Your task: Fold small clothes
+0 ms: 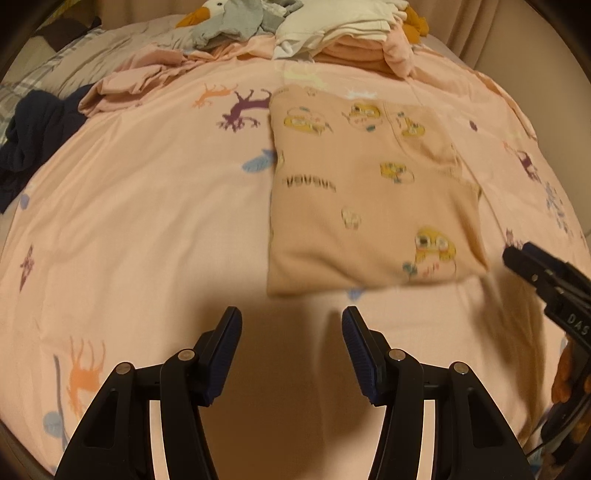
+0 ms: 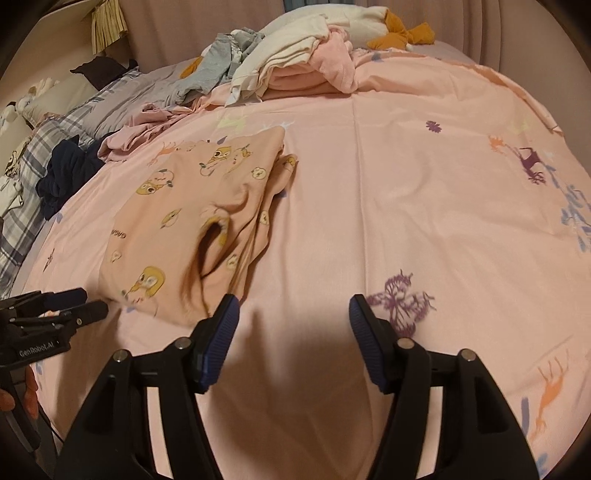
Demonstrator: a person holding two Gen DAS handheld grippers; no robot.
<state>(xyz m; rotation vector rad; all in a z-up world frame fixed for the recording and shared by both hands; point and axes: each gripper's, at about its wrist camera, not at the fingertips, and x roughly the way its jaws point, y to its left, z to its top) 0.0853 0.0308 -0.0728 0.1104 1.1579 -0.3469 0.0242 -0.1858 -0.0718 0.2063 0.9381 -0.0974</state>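
Observation:
A small peach garment (image 1: 369, 192) printed with yellow cartoon figures lies folded on the pink bedsheet (image 1: 147, 221). My left gripper (image 1: 291, 325) hovers just short of its near edge, jaws open and empty. The right gripper (image 1: 532, 266) shows at that view's right edge, beside the garment's near right corner. In the right wrist view the same garment (image 2: 192, 221) lies ahead to the left, its near right part rumpled and blurred. My right gripper (image 2: 293, 314) stands open with only sheet between its fingers. The left gripper (image 2: 74, 306) is low at the left, with a hand (image 2: 22, 391) behind it.
A pile of folded white and pink clothes (image 1: 343, 33) and a grey plush toy (image 1: 229, 18) sit at the far end of the bed. A dark navy garment (image 1: 33, 129) lies bunched at the left edge. A loose pink cloth (image 1: 147, 74) is crumpled beyond the sheet.

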